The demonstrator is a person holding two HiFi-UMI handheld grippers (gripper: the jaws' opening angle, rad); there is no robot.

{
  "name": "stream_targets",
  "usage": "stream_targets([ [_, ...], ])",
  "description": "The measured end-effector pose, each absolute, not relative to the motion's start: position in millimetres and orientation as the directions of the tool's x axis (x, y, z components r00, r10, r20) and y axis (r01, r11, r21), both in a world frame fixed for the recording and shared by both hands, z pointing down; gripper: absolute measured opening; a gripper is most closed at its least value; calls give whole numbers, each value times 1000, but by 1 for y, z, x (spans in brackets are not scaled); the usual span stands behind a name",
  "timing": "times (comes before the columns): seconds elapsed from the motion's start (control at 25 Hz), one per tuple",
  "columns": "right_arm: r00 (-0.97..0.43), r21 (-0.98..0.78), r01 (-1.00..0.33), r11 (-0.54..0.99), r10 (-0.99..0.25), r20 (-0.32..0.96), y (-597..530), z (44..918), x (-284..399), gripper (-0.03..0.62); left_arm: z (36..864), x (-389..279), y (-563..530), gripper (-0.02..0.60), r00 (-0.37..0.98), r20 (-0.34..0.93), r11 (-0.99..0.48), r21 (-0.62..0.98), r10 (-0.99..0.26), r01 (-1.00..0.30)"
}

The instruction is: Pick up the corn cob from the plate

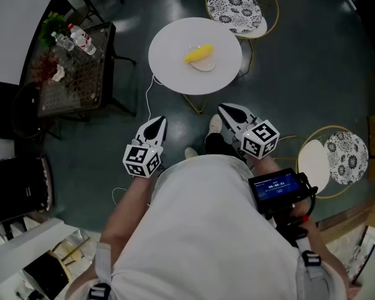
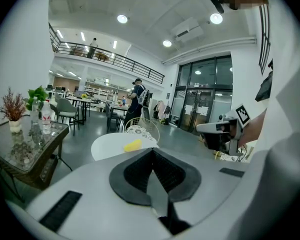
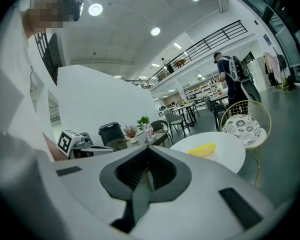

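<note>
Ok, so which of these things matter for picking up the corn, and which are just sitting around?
For the job: corn cob, plate under it, round white table, left gripper and right gripper, both shut.
Just lying about: glass side table, water bottles, patterned chair.

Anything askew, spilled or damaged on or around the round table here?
Nothing stands out. The corn cob lies on its plate on the round white table, nothing spilled. The left hand-held gripper and right hand-held gripper are shut, empty, short of the table.
</note>
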State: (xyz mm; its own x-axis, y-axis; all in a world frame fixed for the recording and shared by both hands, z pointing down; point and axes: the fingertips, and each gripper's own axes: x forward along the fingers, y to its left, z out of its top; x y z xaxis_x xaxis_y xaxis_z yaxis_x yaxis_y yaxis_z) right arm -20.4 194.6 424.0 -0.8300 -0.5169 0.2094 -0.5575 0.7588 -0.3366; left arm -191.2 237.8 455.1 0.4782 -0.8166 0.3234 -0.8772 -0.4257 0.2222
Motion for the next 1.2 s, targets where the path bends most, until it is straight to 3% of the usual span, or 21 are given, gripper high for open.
stream_targets([
  [1.2, -824, -334, -566, 753, -514, 238, 196, 432, -22, 8, 459, -184, 232, 8, 510, 323, -454, 237, -797, -859],
])
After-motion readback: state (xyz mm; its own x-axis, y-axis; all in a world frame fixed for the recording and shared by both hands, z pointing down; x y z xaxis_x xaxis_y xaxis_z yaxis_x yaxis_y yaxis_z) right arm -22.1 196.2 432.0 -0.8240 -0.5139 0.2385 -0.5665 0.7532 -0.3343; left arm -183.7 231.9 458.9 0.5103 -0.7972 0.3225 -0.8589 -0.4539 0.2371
